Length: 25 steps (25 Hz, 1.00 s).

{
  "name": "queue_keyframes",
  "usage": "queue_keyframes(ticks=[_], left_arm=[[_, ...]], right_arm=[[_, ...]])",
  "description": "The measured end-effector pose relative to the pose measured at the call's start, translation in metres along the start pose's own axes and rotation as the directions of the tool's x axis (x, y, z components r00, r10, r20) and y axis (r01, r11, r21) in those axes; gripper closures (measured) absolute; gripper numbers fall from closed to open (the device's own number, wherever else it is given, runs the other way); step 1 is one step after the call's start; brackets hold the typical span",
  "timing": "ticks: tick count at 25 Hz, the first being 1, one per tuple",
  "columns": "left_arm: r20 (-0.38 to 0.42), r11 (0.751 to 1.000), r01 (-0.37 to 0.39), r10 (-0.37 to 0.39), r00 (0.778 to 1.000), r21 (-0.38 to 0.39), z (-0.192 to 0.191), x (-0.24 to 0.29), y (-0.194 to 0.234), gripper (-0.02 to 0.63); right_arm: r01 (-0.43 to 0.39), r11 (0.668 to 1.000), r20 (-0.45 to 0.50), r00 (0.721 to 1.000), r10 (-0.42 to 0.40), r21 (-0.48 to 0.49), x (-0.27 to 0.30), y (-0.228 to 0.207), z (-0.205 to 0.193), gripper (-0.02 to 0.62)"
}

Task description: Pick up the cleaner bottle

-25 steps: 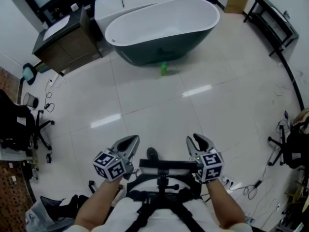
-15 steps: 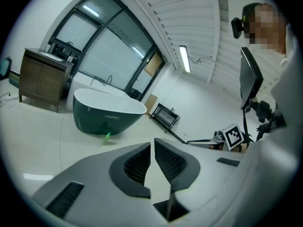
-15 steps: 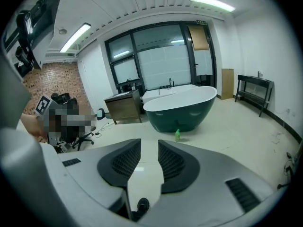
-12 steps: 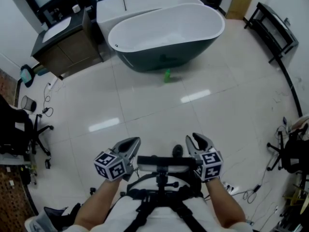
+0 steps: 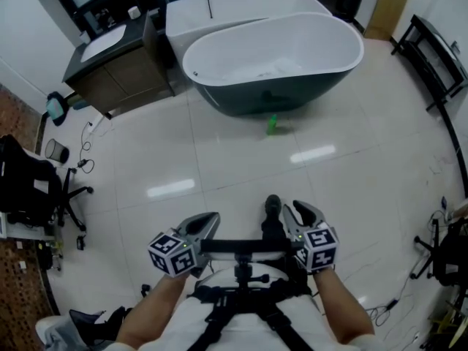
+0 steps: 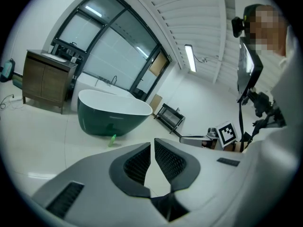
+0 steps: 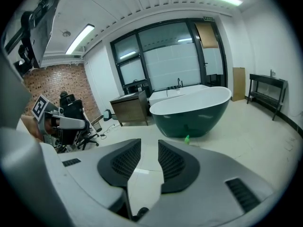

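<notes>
Head view shows the green cleaner bottle (image 5: 272, 125) standing upright on the pale tiled floor (image 5: 219, 159), at about 12 o'clock from you and well apart from both hands. It sits just beside the dark outer wall of the bathtub (image 5: 274, 57), on the tub's 6 o'clock side, probably parked there as something used on the tub. Nothing lies between you and it.

You hold the left tongs (image 5: 210, 220) and the right tongs (image 5: 294, 210) low and close to your body, side by side and both aimed toward 12 o'clock. That reads as a carrying posture for the walk across the room, not a reach.

In the left gripper view the tongs are clenched tip to tip on nothing. In the right gripper view the tongs stand a narrow way apart, also empty, with the bottle small at their 1 o'clock.

The task is at its approach stage. For a bottle that low you will likely need to crouch and spread one pair wider before grasping.
</notes>
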<state>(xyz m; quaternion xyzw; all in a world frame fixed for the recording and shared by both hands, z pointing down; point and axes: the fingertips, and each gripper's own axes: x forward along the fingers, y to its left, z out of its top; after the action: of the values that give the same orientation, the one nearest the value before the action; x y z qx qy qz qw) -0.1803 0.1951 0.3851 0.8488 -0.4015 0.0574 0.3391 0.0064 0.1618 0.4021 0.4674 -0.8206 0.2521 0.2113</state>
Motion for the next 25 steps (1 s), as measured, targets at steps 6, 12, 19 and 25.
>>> queue_keyframes(ticks=[6, 12, 19, 25], left_arm=[[-0.03, 0.999, -0.046, 0.045, 0.999, -0.022, 0.018, 0.031, 0.023, 0.586], [-0.098, 0.999, -0.036, 0.033, 0.995, -0.027, 0.049, 0.092, 0.028, 0.586], [-0.14, 1.0, -0.005, 0.005, 0.99, 0.0, 0.088, 0.168, 0.024, 0.586], [-0.147, 1.0, -0.005, 0.006, 0.989, 0.008, 0.112, 0.202, 0.032, 0.586]], right_arm=[[-0.042, 0.999, -0.01, 0.999, 0.042, 0.022, 0.042, -0.024, 0.022, 0.486], [-0.034, 0.997, -0.032, 0.999, 0.036, 0.064, 0.074, -0.075, 0.049, 0.486], [-0.036, 0.995, -0.055, 0.998, 0.041, 0.097, 0.097, -0.13, 0.071, 0.486], [-0.051, 0.995, -0.084, 0.995, 0.058, 0.088, 0.115, -0.151, 0.081, 0.486]])
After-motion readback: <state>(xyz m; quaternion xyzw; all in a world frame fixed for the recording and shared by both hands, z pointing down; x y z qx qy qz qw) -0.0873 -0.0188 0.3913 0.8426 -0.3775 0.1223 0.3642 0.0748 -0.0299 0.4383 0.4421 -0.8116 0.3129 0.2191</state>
